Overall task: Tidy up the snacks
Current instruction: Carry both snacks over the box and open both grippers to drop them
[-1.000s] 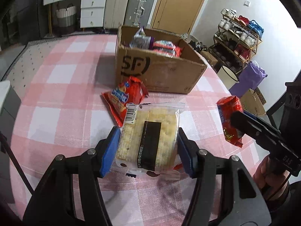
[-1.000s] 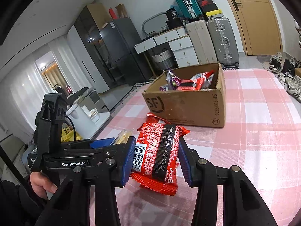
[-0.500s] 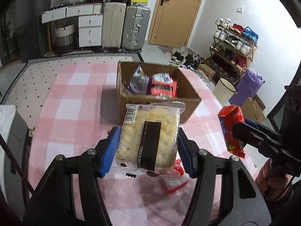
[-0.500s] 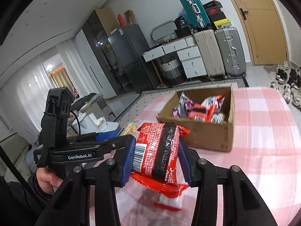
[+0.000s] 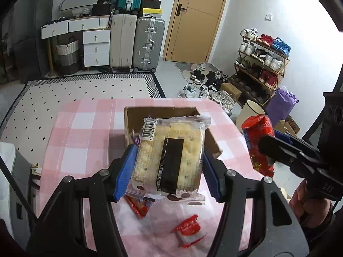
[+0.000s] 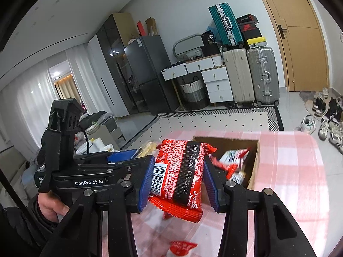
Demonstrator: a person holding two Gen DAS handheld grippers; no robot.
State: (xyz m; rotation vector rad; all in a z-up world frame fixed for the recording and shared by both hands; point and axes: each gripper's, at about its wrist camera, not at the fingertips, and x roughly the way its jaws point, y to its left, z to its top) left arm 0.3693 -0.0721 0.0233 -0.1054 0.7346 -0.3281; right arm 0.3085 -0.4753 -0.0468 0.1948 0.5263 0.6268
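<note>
Both packets have risen off the table toward the cardboard box (image 5: 212,143): left gripper (image 5: 169,162) clamps the cracker pack (image 5: 171,147), right gripper (image 6: 178,177) the red packet (image 6: 182,169); both apparently over its near edge, ready for dropping in.

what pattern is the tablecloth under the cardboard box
Pink and white check tablecloth; the left wrist view shows it best, around the cardboard box.

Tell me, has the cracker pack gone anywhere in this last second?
Yes. Clamped in the left gripper, the cracker pack has risen: the cardboard box now appears smaller and below it.
</note>
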